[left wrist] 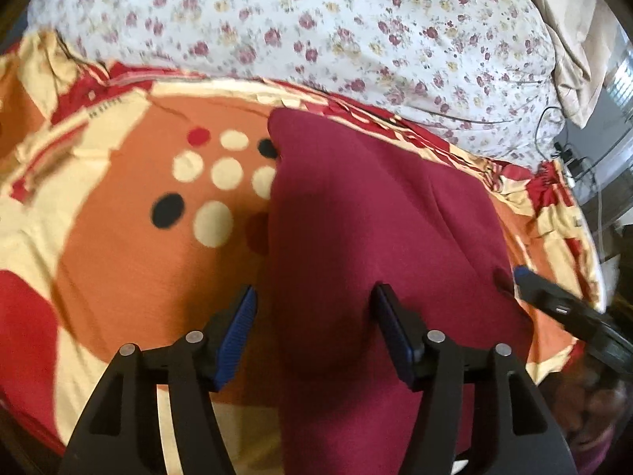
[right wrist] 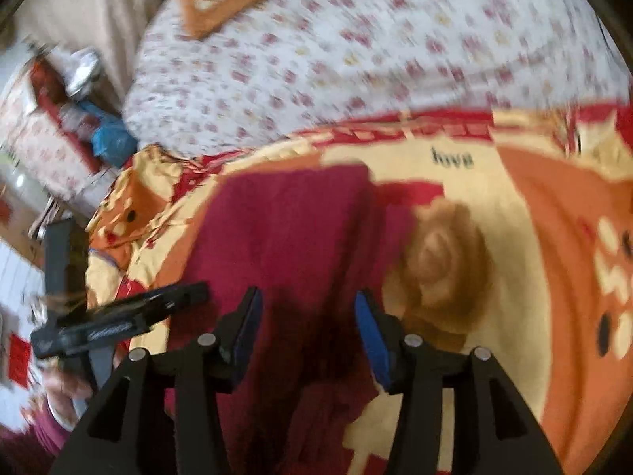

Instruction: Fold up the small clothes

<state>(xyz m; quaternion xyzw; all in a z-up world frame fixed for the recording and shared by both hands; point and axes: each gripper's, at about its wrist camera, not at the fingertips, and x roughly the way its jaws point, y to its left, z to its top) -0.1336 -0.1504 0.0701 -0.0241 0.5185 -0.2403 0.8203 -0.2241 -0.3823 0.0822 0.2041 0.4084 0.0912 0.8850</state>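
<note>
- Maroon garment (left wrist: 368, 245) lies flat on the orange, cream and red blanket (left wrist: 130, 245), folded into a long strip running away from both cameras; floral sheet (left wrist: 356, 39) is beyond it.
- Left gripper (left wrist: 312, 297): jaws apart, over the garment's left edge. Nothing between the pads, no grip.
- Right gripper (right wrist: 308, 301): jaws apart, over the near end of the same garment (right wrist: 292, 229). Empty too, as far as the blur lets me see.
- My read of the step: re-grip for the next fold, probably near end over far end.
- To do it well: bring both grippers down to the near corners, catch every layer rather than the top one alone, close fully before lifting, keep the two hands level, lay the edge square on the far hem.
- Risk: pinching the blanket along with the cloth.
- Writing: "love" (right wrist: 452, 157) printed on the blanket, right wrist view. No brand or garment label readable.
</note>
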